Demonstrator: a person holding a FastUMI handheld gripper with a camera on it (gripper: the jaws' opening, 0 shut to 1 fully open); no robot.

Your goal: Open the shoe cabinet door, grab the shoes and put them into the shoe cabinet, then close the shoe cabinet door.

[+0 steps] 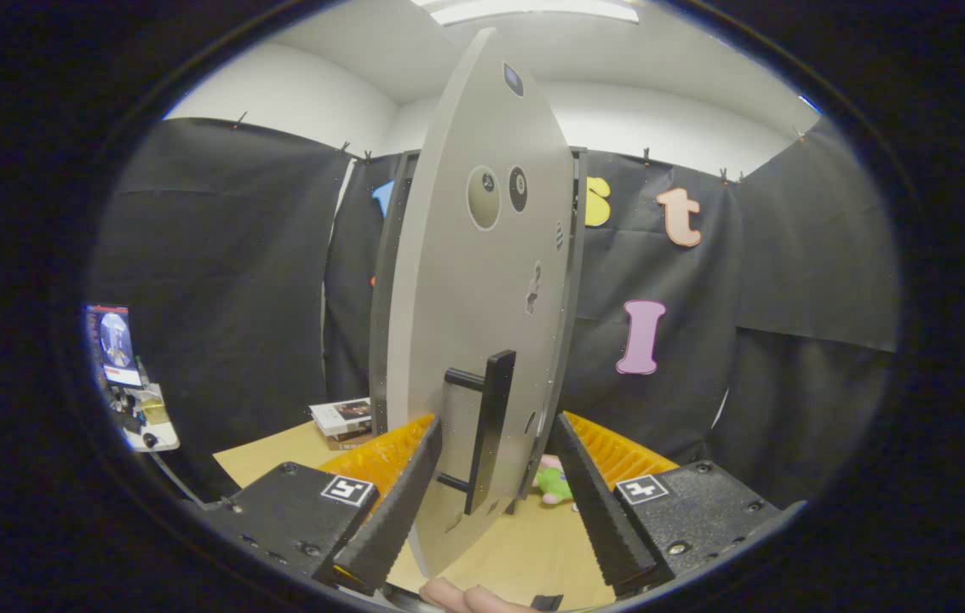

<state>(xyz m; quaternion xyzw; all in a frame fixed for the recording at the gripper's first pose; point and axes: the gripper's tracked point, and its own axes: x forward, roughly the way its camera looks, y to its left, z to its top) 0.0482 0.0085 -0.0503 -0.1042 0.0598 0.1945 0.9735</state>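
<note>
The shoe cabinet's grey door point(473, 281) stands edge-on right in front of me, swung out from the dark cabinet frame point(574, 281) behind it. Its black bar handle point(489, 430) lies between my two fingers. My gripper point(495, 481) is open, with the left finger point(401, 502) close to the door's edge and the right finger point(593, 502) a gap away from the handle. Neither finger presses on the handle. The inside of the cabinet is hidden by the door. A green toy-like thing point(554, 484) lies on the table beyond the fingers; I cannot tell if it is a shoe.
A light wooden table point(525, 545) runs under the door. A stack of books point(347, 423) sits at its far left by the cabinet. A phone on a stand point(116, 349) is off to the left. A person's fingertips point(469, 596) show just below the gripper.
</note>
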